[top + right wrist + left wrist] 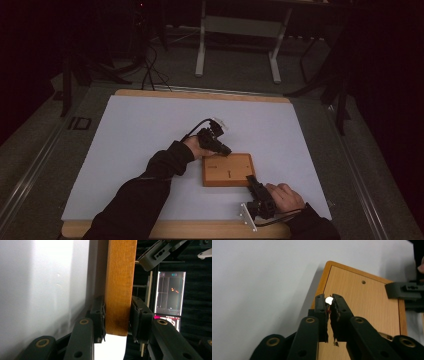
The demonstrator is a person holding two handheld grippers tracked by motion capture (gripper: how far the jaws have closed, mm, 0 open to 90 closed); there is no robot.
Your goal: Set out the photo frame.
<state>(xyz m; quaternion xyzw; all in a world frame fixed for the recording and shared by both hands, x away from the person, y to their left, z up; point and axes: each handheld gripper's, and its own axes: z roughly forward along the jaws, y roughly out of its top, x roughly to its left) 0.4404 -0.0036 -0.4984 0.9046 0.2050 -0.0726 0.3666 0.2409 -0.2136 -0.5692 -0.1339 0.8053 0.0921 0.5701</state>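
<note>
While your two hands work low in the high view, the wooden board (228,170) lies flat on the white surface (150,135), right of its middle and toward your side; your left hand-held gripper (223,149) rests over the board's far left corner, and your right hand-held gripper (251,181) meets its near right corner.

Seen from the right gripper view, the right hand-held gripper (117,315) is clamped on the board's edge (120,287); one pad presses each face, and the wood runs up out of the frame, so you cannot see how far it extends; no earlier frame is here to compare.

Seen from the left gripper view, the left hand-held gripper (329,305) has its jaws drawn narrow, almost together, with a small bright white thing (329,300) caught between the tips; glare washes it out, so you cannot tell what it is; ragged dark padding lines the gap below it. The board (362,307) lies beneath these jaws, its small round hole (363,282) near the far edge; the other gripper's black body (404,290) bites the board at the right, cut off by the frame.

Beyond the surface the room is dark; a grey stand (240,30) is faintly visible, and a lit screen (170,292) glows in the right gripper view, its contents too small to read.
</note>
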